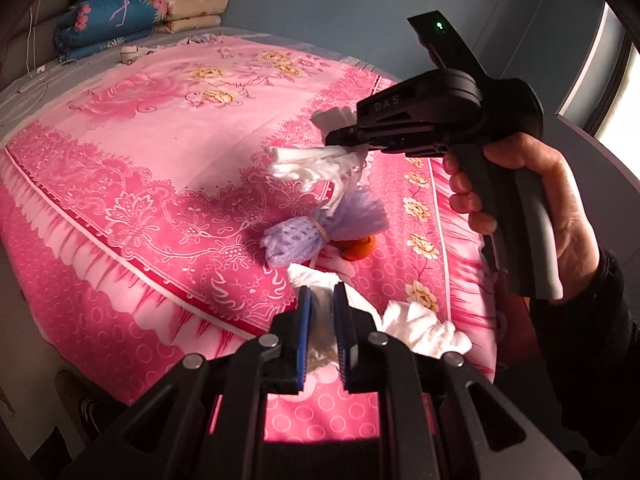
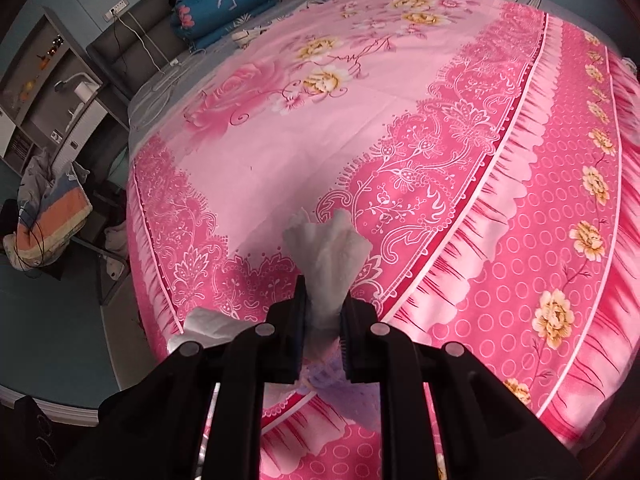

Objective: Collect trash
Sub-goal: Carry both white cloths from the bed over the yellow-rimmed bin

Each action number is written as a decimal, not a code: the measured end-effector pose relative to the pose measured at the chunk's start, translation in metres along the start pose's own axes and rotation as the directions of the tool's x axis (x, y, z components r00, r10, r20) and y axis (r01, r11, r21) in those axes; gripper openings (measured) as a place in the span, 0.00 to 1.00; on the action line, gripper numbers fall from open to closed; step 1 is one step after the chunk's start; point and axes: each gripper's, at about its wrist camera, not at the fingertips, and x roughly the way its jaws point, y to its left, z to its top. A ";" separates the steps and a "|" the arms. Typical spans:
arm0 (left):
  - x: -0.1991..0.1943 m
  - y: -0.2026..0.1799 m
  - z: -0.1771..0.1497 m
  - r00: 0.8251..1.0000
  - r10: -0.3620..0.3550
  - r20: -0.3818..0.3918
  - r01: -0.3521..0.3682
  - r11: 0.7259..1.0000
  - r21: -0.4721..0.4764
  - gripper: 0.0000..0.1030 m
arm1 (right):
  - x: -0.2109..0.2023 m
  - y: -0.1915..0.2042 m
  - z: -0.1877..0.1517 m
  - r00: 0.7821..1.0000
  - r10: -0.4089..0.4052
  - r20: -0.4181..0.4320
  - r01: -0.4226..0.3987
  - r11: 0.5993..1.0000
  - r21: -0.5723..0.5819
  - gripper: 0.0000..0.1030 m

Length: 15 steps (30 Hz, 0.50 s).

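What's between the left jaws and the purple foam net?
Only white tissue, pinched in the left gripper, reaching toward the purple foam net; seen in left wrist view.

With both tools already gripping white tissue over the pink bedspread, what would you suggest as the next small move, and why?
Probably carry both loads off the bed to wherever trash goes; no bin shows in either view. The left tool is shut on a white tissue and the right tool on another tissue wad, so neither can take the purple foam net or the loose tissue lying on the bedspread.
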 end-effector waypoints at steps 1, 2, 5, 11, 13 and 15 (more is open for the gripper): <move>-0.003 -0.001 -0.001 1.000 0.003 0.002 -0.003 1.000 0.001 0.10 | -0.003 0.000 -0.001 1.000 0.001 0.004 -0.001 1.000 0.000 0.14; -0.006 -0.001 -0.003 1.000 0.007 0.005 -0.007 1.000 0.000 0.10 | -0.005 0.000 -0.001 1.000 0.003 0.007 -0.003 1.000 0.000 0.14; -0.016 -0.002 -0.004 1.000 0.018 0.018 -0.018 1.000 -0.005 0.11 | -0.016 0.000 -0.005 1.000 0.012 0.021 -0.012 1.000 0.003 0.14; -0.048 -0.012 -0.006 0.997 0.053 0.059 -0.052 0.998 -0.018 0.10 | -0.043 -0.005 -0.016 0.998 0.027 0.052 -0.028 1.000 0.015 0.14; -0.061 -0.017 -0.007 0.995 0.056 0.080 -0.055 0.998 -0.012 0.11 | -0.053 -0.007 -0.022 0.997 0.018 0.069 -0.019 1.000 0.012 0.14; -0.071 -0.020 -0.007 0.994 0.063 0.087 -0.062 0.998 -0.012 0.11 | -0.065 -0.011 -0.029 0.996 0.016 0.085 -0.017 1.000 0.012 0.14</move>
